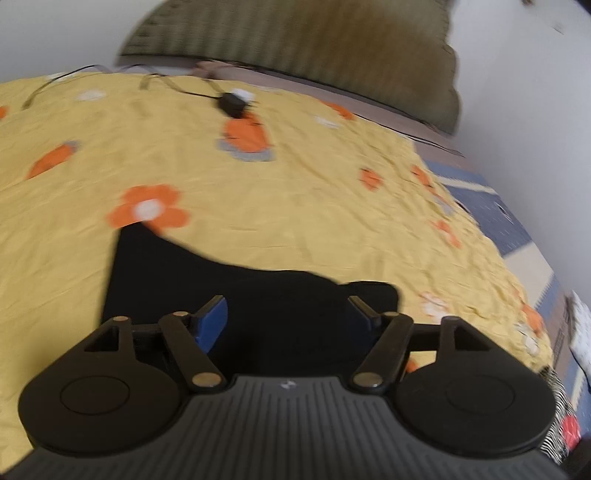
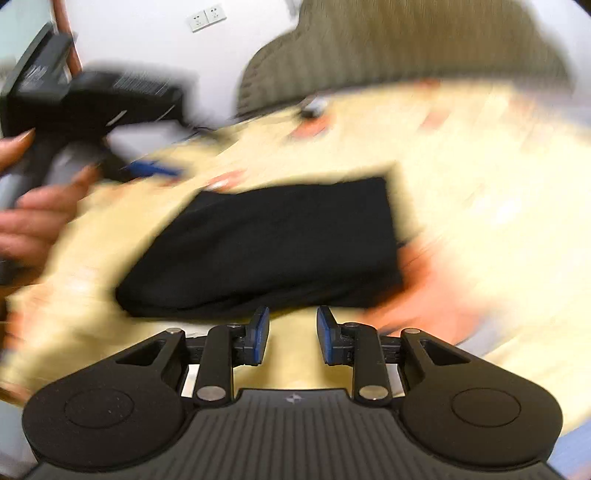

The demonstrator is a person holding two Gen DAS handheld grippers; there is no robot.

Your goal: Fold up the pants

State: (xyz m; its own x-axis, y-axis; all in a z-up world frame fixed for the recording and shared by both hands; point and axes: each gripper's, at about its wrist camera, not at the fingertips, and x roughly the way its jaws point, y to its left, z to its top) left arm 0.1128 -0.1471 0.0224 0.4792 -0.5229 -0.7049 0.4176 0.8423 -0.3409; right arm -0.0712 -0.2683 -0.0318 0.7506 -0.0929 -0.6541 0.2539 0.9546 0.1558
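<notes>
The black pants (image 2: 273, 240) lie folded into a compact block on the yellow flowered bedspread (image 1: 258, 184). In the left wrist view the pants (image 1: 221, 288) fill the space just in front of and under my left gripper (image 1: 286, 308), which is wide open above them and holds nothing. My right gripper (image 2: 292, 325) is open and empty, its blue pads just short of the near edge of the pants. The left gripper (image 2: 147, 168) also shows in the right wrist view, held in a hand at the far left. Both views are blurred.
A small black device with a cable (image 1: 231, 101) lies on the far part of the bedspread. An olive ribbed pillow (image 1: 295, 33) leans on the white wall behind. A blue and cream mat (image 1: 491, 210) borders the bedspread on the right.
</notes>
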